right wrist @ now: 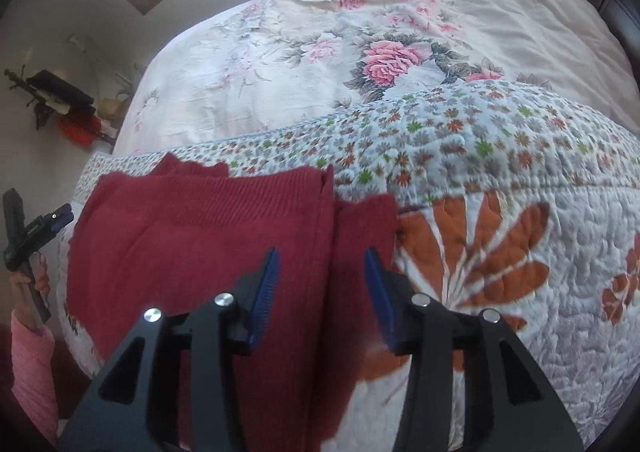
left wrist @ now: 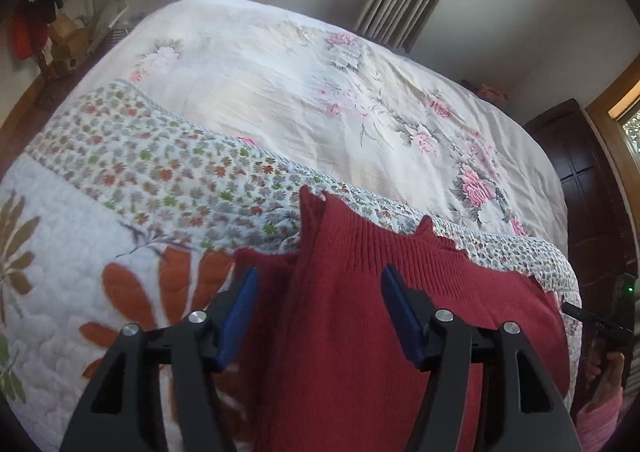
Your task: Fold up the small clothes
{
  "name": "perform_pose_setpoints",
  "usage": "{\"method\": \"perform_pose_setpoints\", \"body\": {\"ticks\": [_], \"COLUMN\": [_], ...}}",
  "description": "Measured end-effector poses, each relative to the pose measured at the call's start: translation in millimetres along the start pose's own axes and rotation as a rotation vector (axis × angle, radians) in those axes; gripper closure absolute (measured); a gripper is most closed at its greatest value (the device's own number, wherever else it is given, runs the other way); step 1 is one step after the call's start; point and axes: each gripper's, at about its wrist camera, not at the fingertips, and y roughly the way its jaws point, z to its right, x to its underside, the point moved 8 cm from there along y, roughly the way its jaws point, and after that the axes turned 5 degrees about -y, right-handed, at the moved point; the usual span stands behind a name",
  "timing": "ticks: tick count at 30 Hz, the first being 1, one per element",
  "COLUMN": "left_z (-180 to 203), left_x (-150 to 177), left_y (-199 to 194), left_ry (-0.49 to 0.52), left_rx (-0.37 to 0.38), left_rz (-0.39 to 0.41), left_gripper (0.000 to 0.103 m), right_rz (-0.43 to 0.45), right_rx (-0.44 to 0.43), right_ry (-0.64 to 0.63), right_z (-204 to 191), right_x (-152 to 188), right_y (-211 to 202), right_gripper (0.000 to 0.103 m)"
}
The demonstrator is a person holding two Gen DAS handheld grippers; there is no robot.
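Both my tools gape wide, holding nothing: left tool (left wrist: 316,312), right tool (right wrist: 320,292) over red knit garment (left wrist: 360,312) on quilt (right wrist: 520,171).

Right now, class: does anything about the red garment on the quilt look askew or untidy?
Yes. The red knit garment is folded unevenly: a strip pokes out beyond its folded edge onto the quilt. Both grippers, left and right, are open.

Both wrist cameras sit close above the red knit sweater (left wrist: 360,312) (right wrist: 208,252) on the bed, looking forward between their own tongs toward the rose-print bedspread (left wrist: 320,91) (right wrist: 400,31). They share the sweater and the quilt (left wrist: 140,163) (right wrist: 500,155) beneath it.
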Motion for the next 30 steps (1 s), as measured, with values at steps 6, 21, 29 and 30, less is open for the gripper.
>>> {"method": "perform_pose_setpoints", "body": {"ticks": [6,21,29,30], "left_z": [-16,-32,-25,-23], "left_x": [74,138,143,142], "left_y": [-45,-12,-10,-13], "left_ry": [0.060,-0.012,0.023,0.021], "left_rx": [-0.026,-0.022,-0.068,-0.076], "left_rz": [0.032,-0.096,-0.080,-0.082], "left_gripper": [0.038,0.048,0.046,0.046], "right_rz": [-0.018,-0.093,-0.109,-0.098], "right_rx": [-0.034,-0.103,-0.033,-0.023], "right_ry": [0.004,0.041,0.038,0.030], "right_z": [-16,-20,-19,-20], "right_x": [86,127,134,132], "right_y": [-27,-15,0,-7], "right_gripper": [0.053,0.097,0.080,0.077]}}
